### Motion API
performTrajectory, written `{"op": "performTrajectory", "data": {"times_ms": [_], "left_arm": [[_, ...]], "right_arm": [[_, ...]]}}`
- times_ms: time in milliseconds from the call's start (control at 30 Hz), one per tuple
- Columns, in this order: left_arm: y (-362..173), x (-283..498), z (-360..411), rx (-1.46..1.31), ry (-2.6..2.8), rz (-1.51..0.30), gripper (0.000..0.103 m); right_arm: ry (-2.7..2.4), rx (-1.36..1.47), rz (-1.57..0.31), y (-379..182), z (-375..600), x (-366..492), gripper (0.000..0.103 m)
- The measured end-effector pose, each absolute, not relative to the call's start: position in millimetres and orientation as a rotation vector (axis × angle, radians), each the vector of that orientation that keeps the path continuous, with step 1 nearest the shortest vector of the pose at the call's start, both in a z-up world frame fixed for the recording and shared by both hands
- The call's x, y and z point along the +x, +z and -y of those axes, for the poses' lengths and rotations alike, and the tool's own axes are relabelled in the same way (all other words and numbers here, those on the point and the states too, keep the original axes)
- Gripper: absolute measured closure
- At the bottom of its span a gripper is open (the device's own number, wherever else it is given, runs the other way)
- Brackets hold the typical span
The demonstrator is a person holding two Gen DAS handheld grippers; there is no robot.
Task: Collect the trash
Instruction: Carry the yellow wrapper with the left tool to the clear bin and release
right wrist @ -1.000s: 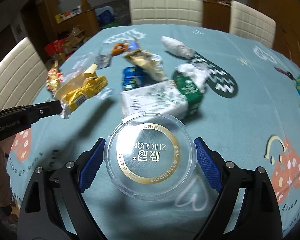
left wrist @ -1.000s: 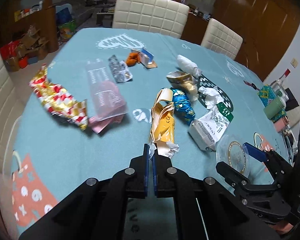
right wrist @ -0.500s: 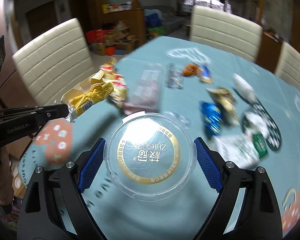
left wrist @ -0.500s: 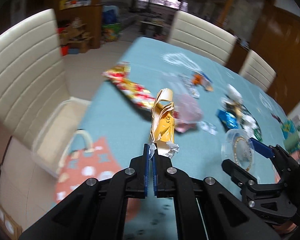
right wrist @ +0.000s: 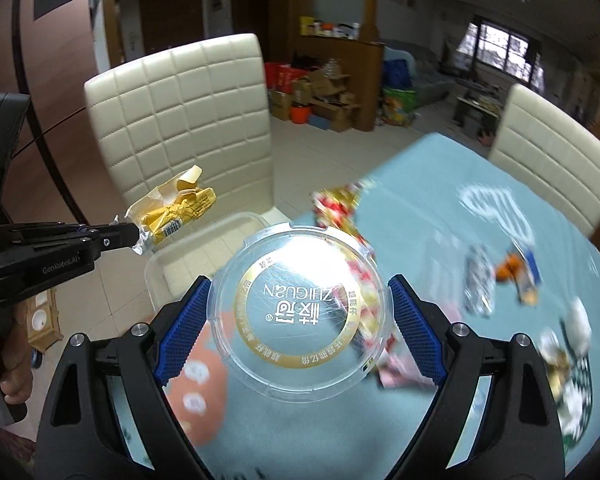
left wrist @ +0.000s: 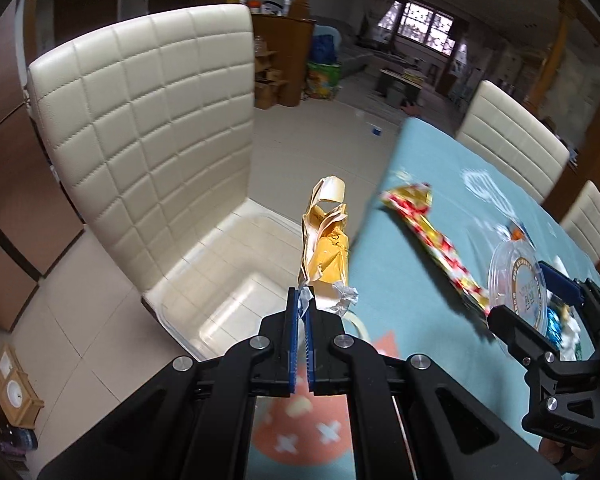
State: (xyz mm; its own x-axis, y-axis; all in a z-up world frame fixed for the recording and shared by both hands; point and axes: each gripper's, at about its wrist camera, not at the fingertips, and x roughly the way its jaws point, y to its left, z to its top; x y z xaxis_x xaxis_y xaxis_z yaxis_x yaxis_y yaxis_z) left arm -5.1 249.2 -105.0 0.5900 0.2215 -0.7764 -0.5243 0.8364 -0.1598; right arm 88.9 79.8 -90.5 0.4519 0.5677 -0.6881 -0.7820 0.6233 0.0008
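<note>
Left tongs [left wrist: 303, 300], pressed together on the crimped end of the yellow wrapper [left wrist: 325, 248], hold it above the clear bin [left wrist: 236, 280] on the chair seat; right tongs [right wrist: 298, 312], spread wide, clamp the clear plastic lid [right wrist: 298, 312] across its rim, over the bench [right wrist: 440, 208] edge. We judge the step a drop-off — we should centre each piece over the bin before letting go, wrapper first. The blurred bin rim is probably low, so we release close above it.
</note>
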Motion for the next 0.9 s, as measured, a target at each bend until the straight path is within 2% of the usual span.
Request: {"op": "performTrajectory", "data": {"times_ms": [267, 333, 367, 400, 467, 900], "left_arm": [[-120, 12, -277, -0.449, 0.463, -0.832, 0.097], [-128, 17, -285, -0.481, 0.449, -0.863, 0.068], [-132, 18, -288, -0.494, 0.466, -0.885, 0.028], [-132, 16, -289, -0.497, 0.487, -0.868, 0.021], [-132, 11, -293, -0.500, 0.522, -0.833, 0.021], [-153, -21, -322, -0.540, 0.736, -0.879, 0.021]], "right_arm": [[0.920, -0.383, -0.666, -90, -126, 104, 0.015], [0.936, -0.389, -0.665, -91, -134, 107, 0.015], [0.943, -0.391, -0.667, -92, -138, 109, 0.015], [0.953, -0.391, -0.671, -93, -143, 111, 0.015], [0.969, -0.392, -0.680, -97, -149, 113, 0.015], [1.066, -0.419, -0.710, -116, -184, 107, 0.015]]}}
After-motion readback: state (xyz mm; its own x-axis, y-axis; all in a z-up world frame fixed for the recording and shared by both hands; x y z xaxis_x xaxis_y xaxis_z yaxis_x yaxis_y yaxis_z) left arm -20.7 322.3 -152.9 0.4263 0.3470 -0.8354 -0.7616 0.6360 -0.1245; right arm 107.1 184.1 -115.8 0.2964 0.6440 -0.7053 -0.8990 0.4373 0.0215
